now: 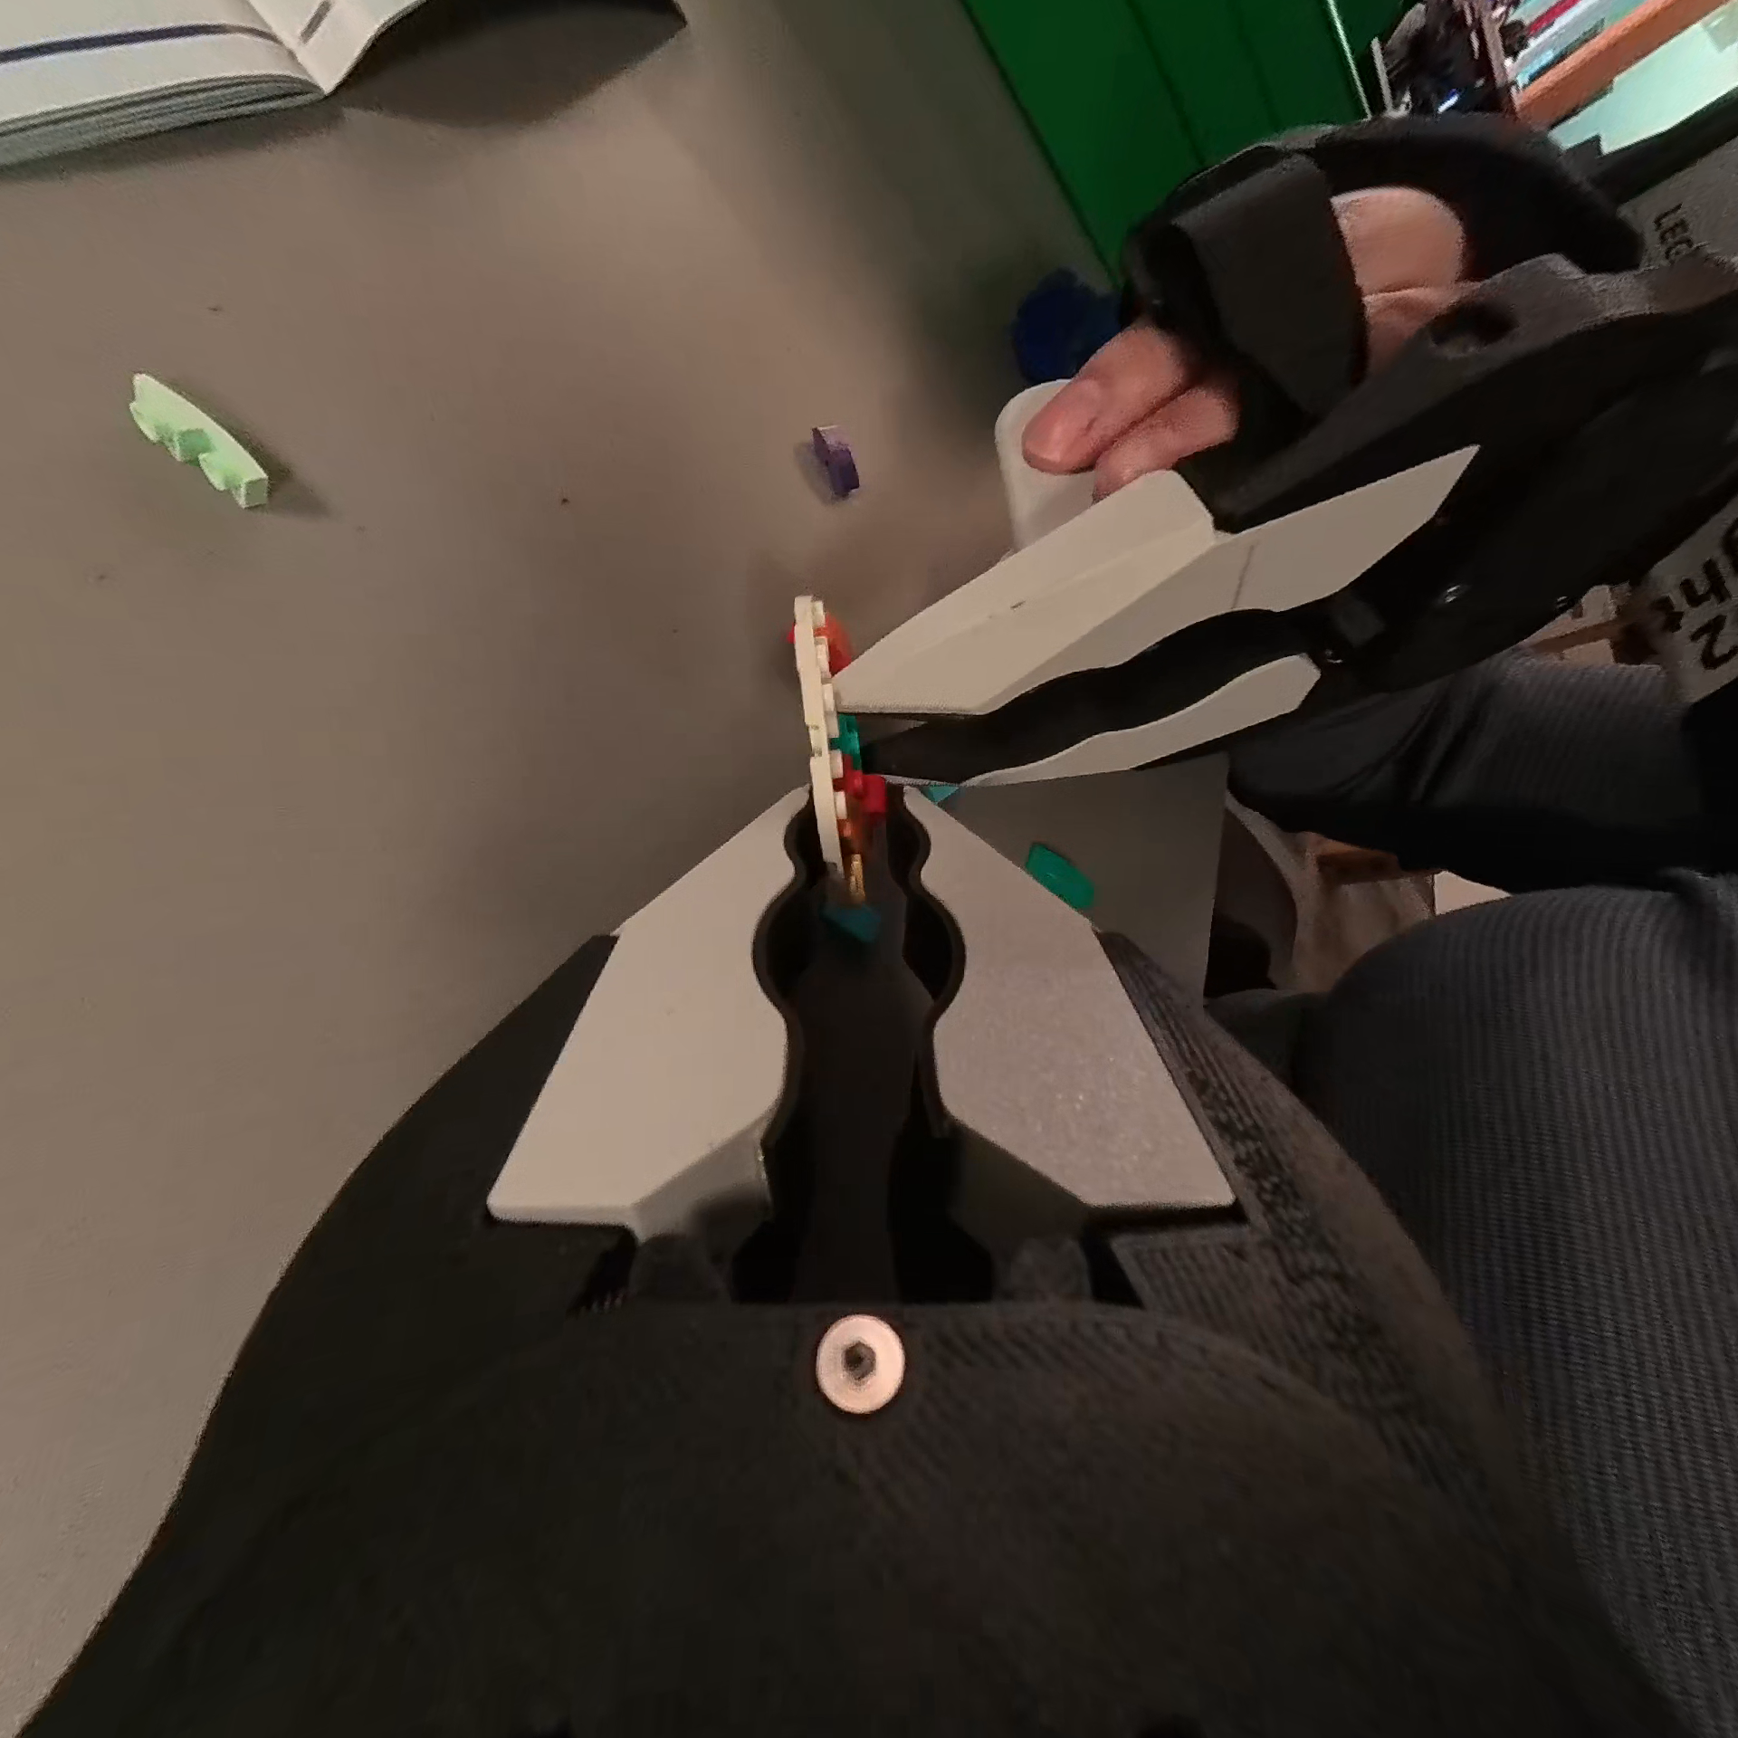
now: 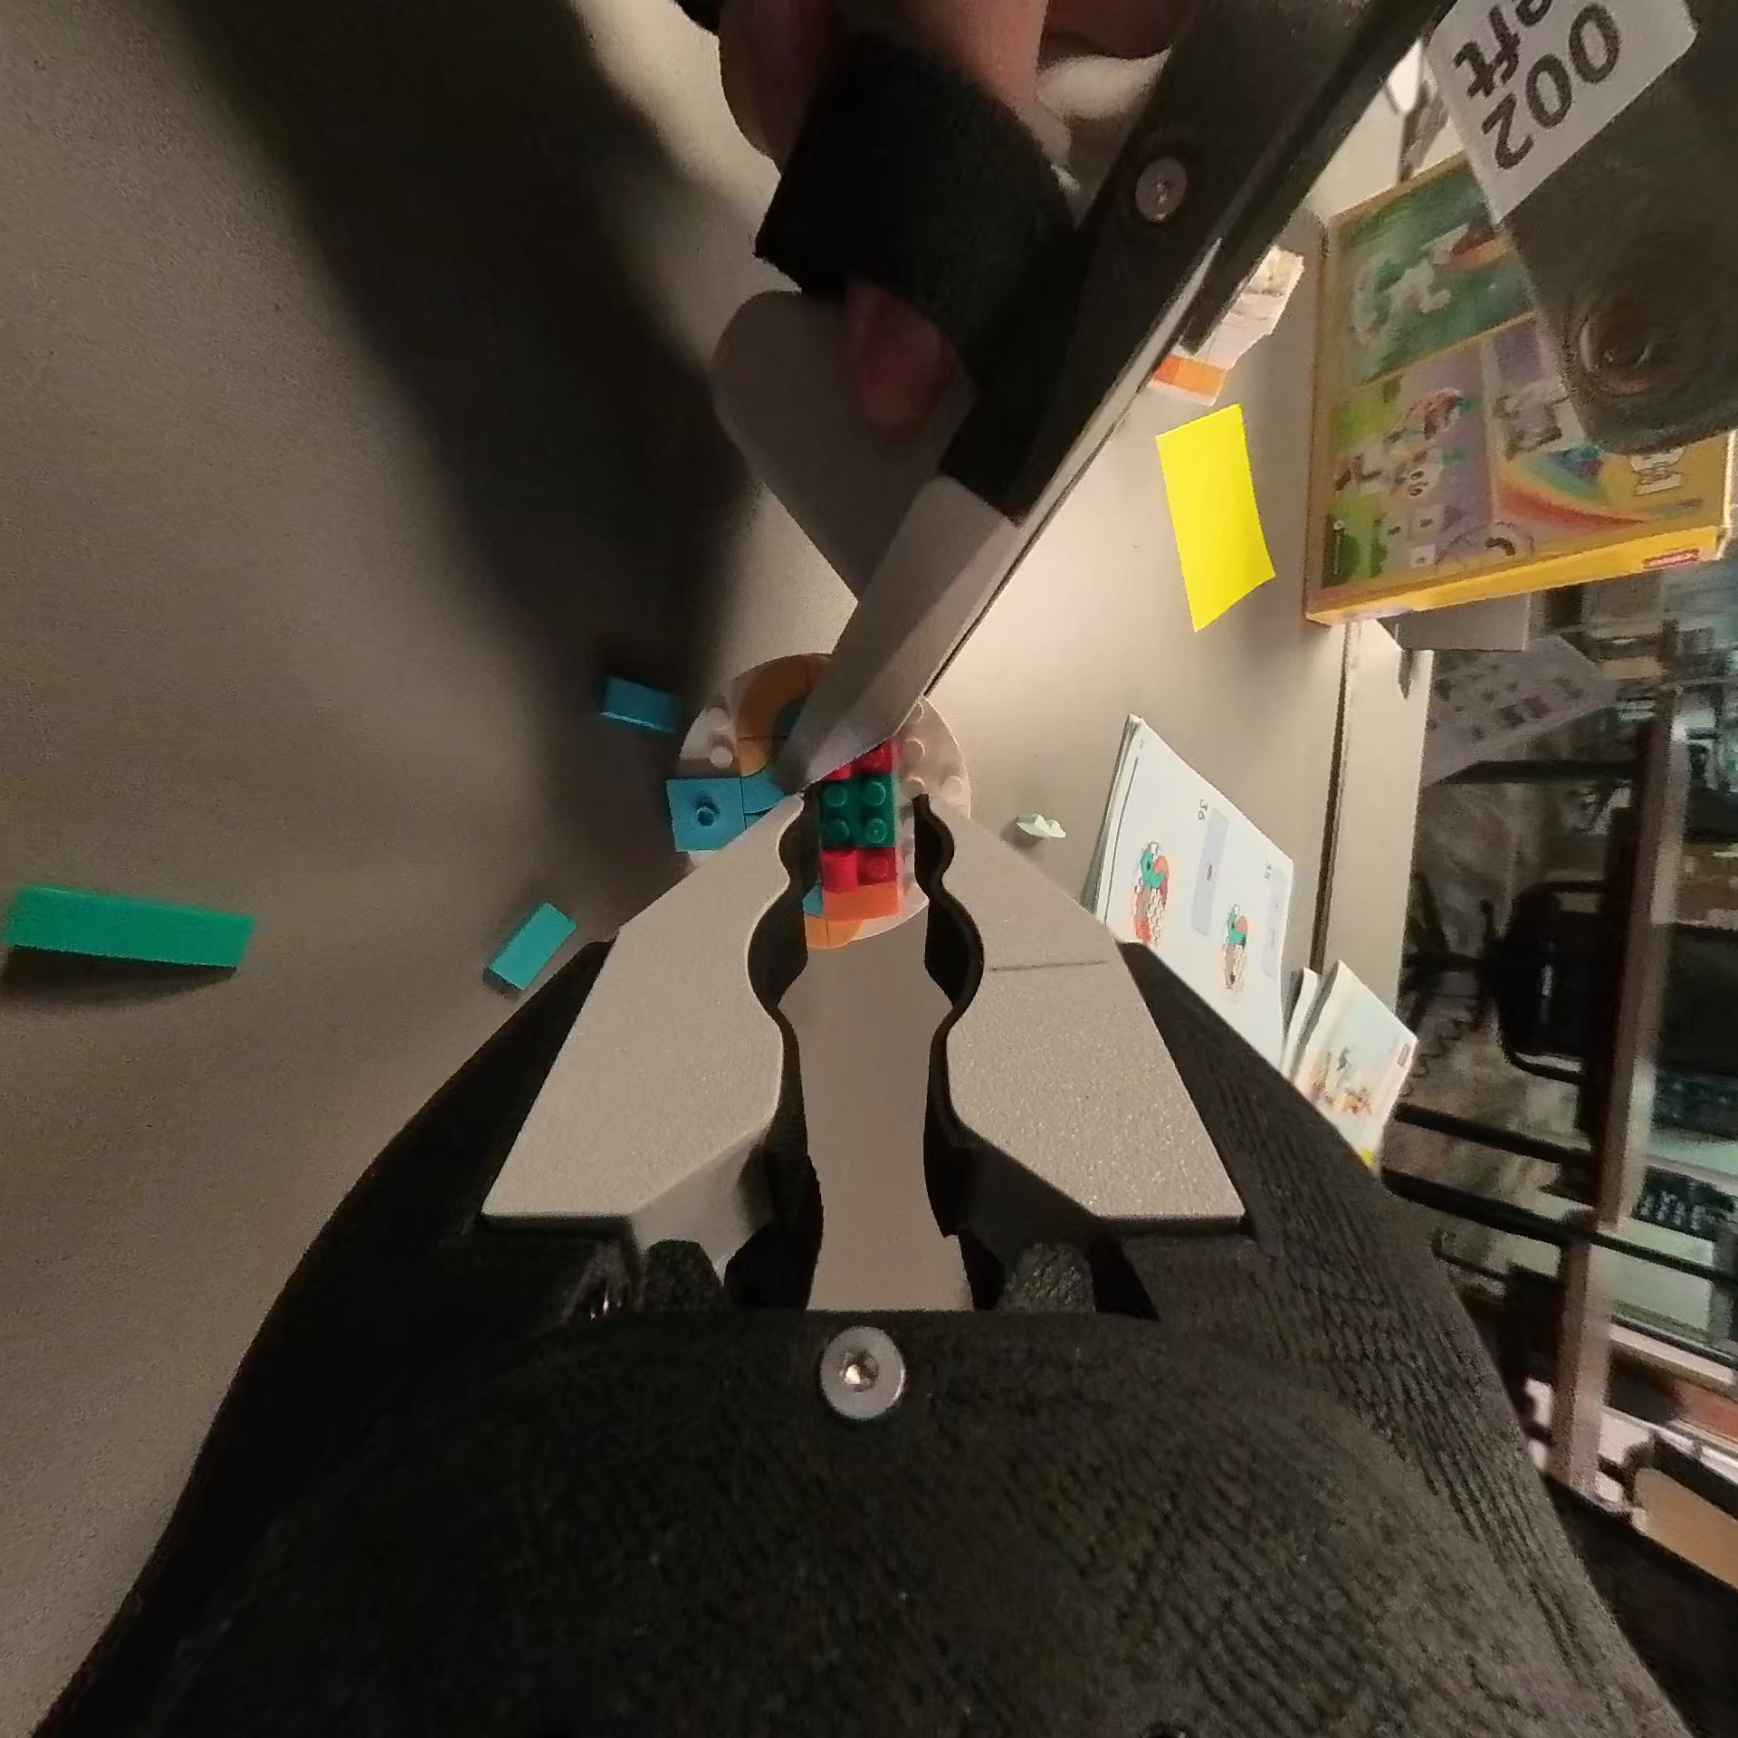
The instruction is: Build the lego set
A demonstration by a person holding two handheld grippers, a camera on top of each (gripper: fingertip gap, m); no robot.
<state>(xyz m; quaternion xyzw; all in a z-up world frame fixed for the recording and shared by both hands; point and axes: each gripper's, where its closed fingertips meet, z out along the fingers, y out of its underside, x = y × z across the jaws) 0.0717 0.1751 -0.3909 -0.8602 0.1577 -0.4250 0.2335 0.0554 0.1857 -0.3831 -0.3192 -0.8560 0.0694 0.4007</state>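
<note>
Small light rigid lego assembly (image 1: pixel 832 752) held off the surface, white plate edge pinched by left tool (image 1: pixel 851 846); right tool (image 2: pixel 851 809) closed on teal brick; studs likely pop apart, best gripped by plate rim.

We noted yellow sticky note (image 2: pixel 1213 515) lying flat on grey table (image 2: pixel 282 470); green wall panel (image 1: pixel 1176 103) stood beyond table's far edge.

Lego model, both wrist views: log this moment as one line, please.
left gripper: shut on lego model, held edge-on above table | right gripper: fingers at its green brick, grip unclear | loose teal pieces on table
</note>
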